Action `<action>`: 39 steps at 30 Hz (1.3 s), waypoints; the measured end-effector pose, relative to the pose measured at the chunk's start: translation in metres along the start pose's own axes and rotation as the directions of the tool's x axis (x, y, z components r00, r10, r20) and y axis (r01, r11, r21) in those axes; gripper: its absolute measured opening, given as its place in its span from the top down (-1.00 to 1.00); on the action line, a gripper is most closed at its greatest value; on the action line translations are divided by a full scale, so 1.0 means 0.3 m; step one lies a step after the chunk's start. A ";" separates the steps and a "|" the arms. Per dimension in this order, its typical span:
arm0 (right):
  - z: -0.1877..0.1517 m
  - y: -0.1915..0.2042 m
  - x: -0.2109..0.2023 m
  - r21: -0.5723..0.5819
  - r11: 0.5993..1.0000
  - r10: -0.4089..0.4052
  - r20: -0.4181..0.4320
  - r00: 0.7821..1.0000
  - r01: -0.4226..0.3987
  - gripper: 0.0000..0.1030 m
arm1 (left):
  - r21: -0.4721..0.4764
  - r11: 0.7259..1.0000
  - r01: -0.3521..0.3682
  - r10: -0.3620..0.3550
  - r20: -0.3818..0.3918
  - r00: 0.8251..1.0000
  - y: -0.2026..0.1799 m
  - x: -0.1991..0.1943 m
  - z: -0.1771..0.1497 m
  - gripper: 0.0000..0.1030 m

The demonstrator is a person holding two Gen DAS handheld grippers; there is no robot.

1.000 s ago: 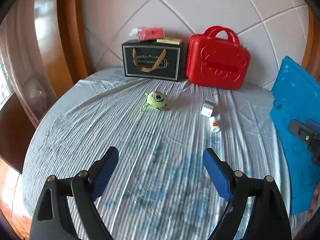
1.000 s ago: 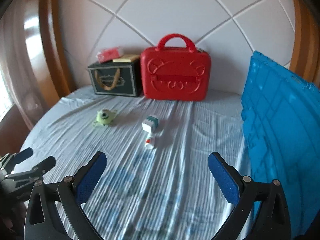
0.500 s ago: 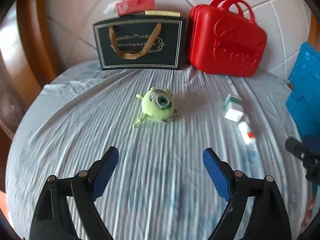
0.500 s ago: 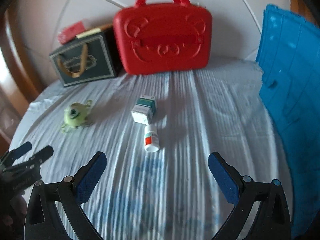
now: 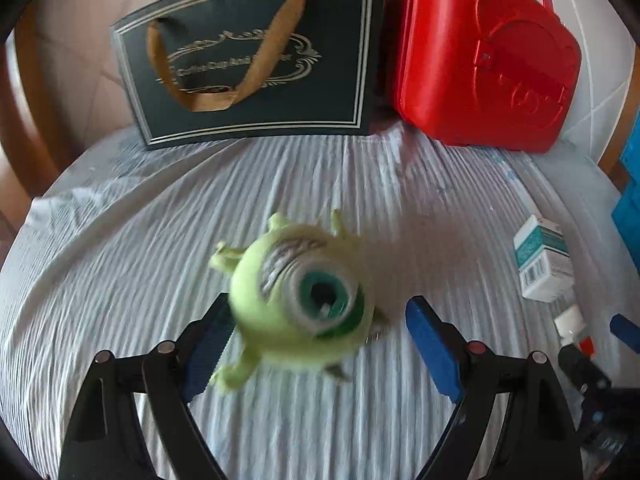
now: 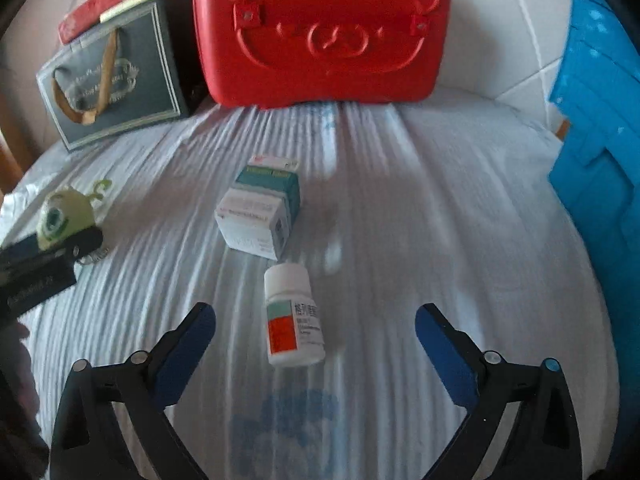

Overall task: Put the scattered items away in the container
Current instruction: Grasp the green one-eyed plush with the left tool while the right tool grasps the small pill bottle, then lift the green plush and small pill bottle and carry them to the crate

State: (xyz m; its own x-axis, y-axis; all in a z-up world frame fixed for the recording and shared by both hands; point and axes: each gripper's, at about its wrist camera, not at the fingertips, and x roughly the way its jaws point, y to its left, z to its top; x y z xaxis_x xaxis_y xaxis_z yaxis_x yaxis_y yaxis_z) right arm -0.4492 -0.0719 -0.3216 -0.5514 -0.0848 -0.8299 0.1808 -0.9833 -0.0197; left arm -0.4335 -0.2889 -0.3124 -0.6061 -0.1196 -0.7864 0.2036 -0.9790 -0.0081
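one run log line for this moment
left tongs: open, around toy | right tongs: open, around bottle | box: on cloth

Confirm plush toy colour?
Light green plush toy with one teal eye; clearest in the left wrist view.

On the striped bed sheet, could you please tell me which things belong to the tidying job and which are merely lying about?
For the job:
- green one-eyed plush toy
- white and teal medicine carton
- white pill bottle
- blue plastic crate

Lying about:
- red bear-embossed case
- dark gift bag
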 end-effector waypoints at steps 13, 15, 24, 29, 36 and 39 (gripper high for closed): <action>-0.037 0.008 0.044 -0.013 1.000 0.023 0.019 1.000 -0.022 -1.00 | -0.002 1.000 0.015 -0.015 -0.018 1.000 -0.007 0.045 -0.023 -0.72; -0.032 0.010 0.041 -0.008 1.000 0.009 0.004 1.000 -0.009 -0.91 | -0.003 1.000 0.014 -0.014 -0.018 1.000 -0.008 0.044 -0.021 -0.72; -0.001 0.024 0.007 -0.022 0.999 0.023 0.036 0.999 -0.022 0.47 | 0.001 1.000 -0.002 0.002 0.007 1.000 -0.029 -0.012 -0.042 -0.02; -0.010 0.045 -0.087 -0.052 0.997 0.061 0.082 0.995 -0.057 0.47 | -0.006 1.000 0.008 -0.008 0.036 0.999 -0.035 -0.154 -0.072 -0.02; -0.043 0.074 -0.374 -0.103 0.990 0.118 0.205 0.972 -0.098 0.47 | -0.013 0.999 0.032 -0.030 0.114 0.993 -0.071 -0.469 -0.122 -0.01; -0.073 0.048 -0.554 -0.112 0.988 0.137 0.271 0.953 -0.110 0.47 | -0.015 1.000 0.020 -0.017 0.167 0.986 -0.099 -0.634 -0.139 -0.02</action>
State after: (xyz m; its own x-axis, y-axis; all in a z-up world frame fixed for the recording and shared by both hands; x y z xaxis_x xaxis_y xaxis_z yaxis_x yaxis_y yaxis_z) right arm -0.3370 -0.0683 -0.1961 -0.7213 -0.2587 -0.6424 0.3304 -0.9438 0.0091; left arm -0.2923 -0.2304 -0.1883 -0.7295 -0.1288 -0.6717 0.2030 -0.9786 -0.0329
